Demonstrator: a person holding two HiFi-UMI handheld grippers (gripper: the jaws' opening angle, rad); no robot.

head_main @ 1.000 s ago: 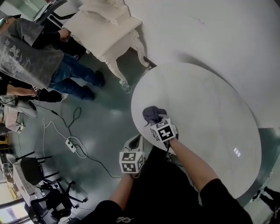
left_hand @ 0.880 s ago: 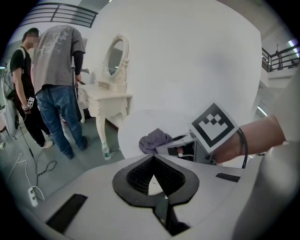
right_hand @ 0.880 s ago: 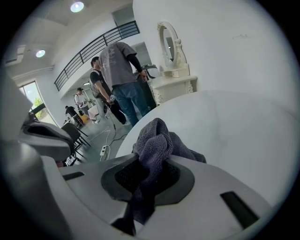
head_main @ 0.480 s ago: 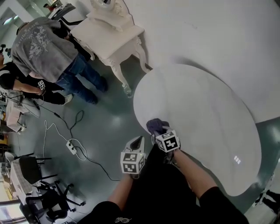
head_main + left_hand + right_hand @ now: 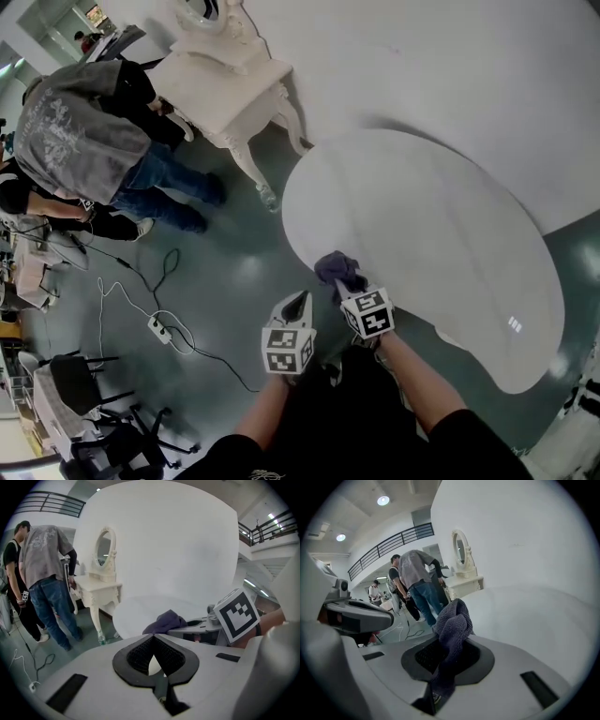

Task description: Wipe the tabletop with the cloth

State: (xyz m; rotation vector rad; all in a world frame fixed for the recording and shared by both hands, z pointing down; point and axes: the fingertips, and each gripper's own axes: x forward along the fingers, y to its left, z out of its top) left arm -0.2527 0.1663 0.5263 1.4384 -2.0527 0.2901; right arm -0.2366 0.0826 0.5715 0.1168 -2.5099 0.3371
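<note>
The round white table (image 5: 431, 234) fills the middle of the head view. A dark purple-grey cloth (image 5: 337, 269) lies bunched at its near left edge. My right gripper (image 5: 349, 284) is shut on the cloth, and in the right gripper view the cloth (image 5: 452, 620) runs up between the jaws of the right gripper (image 5: 449, 644), with the table (image 5: 534, 616) beyond. My left gripper (image 5: 298, 304) hangs off the table over the floor, just left of the right one. In the left gripper view the left gripper (image 5: 153, 637) is shut and holds nothing; the cloth (image 5: 165, 620) shows ahead.
A white dressing table (image 5: 230, 80) with an oval mirror (image 5: 104, 548) stands beyond the round table's left side. Two people (image 5: 84, 141) stand next to it. Cables and a power strip (image 5: 157, 325) lie on the green floor. A black chair (image 5: 70, 375) is at lower left.
My right gripper has dragged the cloth across the tabletop toward me, to the near left edge. The left gripper has stayed beside it off the table.
</note>
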